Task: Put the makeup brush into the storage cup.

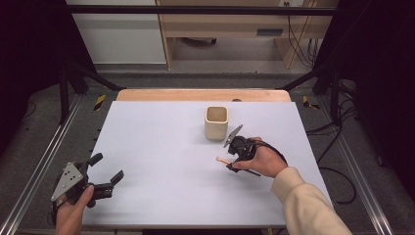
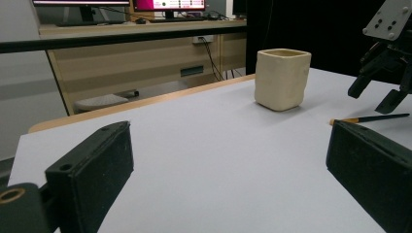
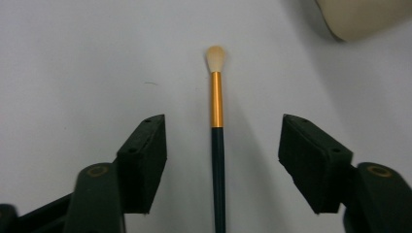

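Right now your right gripper is down over a little paint brush on the white table. In the right gripper view the brush lies flat between the two black jaws. There is a gap on both sides of it, so the jaws do not touch it and they hold nothing. The brush has a dark handle, a shiny gold band and a soft pale tip. The tip points away from you, out past the ends of the jaws.

From the high view, the brush lies near the middle of the table, a bit to the right. Your right gripper is on top of it, and your hand in the cream sleeve wraps around the gripper.

Just behind the brush stands a cream cup. It is upright, its mouth is open at the top, and it has soft, rounded corners. The cup and the brush are near each other but do not touch.

Your left gripper is far off at the near left edge of the table. Its jaws are spread wide with only bare table between them. In the left gripper view you can see the cup and the brush far across the table.
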Motion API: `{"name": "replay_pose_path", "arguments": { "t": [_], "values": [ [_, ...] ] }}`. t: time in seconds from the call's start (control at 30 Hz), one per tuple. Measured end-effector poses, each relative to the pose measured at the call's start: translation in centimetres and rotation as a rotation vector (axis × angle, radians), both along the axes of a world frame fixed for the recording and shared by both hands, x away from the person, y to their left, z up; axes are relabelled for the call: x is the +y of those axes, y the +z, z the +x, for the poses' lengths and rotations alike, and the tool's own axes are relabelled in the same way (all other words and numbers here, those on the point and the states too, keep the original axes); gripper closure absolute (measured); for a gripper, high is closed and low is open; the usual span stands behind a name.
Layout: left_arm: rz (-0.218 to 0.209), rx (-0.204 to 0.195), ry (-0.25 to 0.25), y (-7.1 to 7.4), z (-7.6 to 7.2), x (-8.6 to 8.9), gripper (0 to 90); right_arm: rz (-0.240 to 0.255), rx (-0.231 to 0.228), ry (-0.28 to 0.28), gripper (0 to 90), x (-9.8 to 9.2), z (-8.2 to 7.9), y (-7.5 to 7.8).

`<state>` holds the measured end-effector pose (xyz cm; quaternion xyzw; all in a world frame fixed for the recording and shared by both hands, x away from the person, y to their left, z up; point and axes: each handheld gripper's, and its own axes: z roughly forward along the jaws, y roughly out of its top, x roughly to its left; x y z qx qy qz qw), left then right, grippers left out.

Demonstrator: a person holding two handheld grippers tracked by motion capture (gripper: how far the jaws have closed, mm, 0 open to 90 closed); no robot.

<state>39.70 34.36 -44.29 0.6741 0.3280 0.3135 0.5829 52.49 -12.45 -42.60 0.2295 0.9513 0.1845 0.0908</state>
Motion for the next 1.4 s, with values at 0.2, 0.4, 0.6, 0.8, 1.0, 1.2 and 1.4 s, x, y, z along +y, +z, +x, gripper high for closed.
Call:
{"name": "replay_pose_path", "arguments": {
  "t": [0.2, 0.4, 0.6, 0.8, 1.0, 1.2, 1.4],
  "values": [
    [0.001, 0.001, 0.000, 0.0, 0.0, 0.0, 2.4, -0.006, 0.010, 0.028, 46.3, 0.2, 0.0, 0.1],
    [0.001, 0.001, 0.001, 0.0, 0.0, 0.1, 2.4, -0.019, 0.017, 0.036, 49.9, 0.5, 0.0, 0.1],
    [0.003, 0.001, 0.002, 0.0, 0.0, 0.1, 2.4, -0.040, 0.033, 0.038, 55.9, 0.9, 0.0, -0.2],
    [0.004, 0.003, -0.001, 0.0, 0.0, 0.1, 2.4, -0.066, 0.046, 0.019, 62.0, 1.1, 0.3, -0.4],
    [0.009, 0.002, -0.001, 0.0, 0.0, 0.0, 2.4, -0.078, 0.057, 0.014, 63.5, 1.3, 0.4, -0.5],
    [0.009, 0.002, -0.001, 0.0, 0.0, 0.1, 2.4, -0.086, 0.059, 0.017, 63.4, 1.3, 0.5, -0.6],
    [0.009, 0.002, -0.001, 0.0, 0.0, 0.0, 2.4, -0.079, 0.057, 0.011, 63.3, 1.4, 0.5, -0.7]
  ]
}}
